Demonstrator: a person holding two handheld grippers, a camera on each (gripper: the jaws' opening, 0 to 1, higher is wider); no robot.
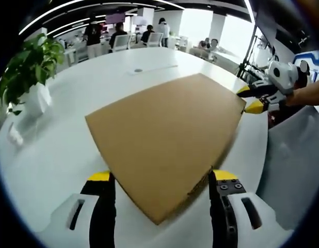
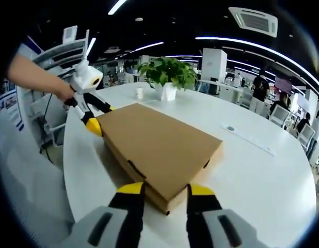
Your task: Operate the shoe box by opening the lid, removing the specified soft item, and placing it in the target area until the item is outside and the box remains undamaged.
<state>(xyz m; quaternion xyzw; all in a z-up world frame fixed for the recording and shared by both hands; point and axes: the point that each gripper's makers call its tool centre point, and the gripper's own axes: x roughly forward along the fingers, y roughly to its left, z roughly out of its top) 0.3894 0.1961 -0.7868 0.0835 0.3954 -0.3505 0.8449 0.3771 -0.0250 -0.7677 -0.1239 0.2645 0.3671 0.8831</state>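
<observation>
A brown cardboard shoe box (image 1: 164, 139) lies on the white round table (image 1: 72, 155) with its lid down. In the left gripper view, the box's near corner sits between the wide-apart jaws of my left gripper (image 1: 162, 175), which is open. My right gripper (image 1: 249, 99) comes in from the right, its yellow tips apart at the box's far right corner. In the right gripper view, the box (image 2: 159, 142) points a corner between the jaws of my right gripper (image 2: 165, 189), which is open. The left gripper (image 2: 100, 118), held by a hand, sits at the opposite corner.
A potted plant (image 1: 30, 67) in a white pot stands near the table's edge, seen behind the box as plant (image 2: 167, 72) with a small white cup (image 2: 140, 93) beside it. A round grey port (image 2: 230, 128) is set in the tabletop. People and chairs are far behind.
</observation>
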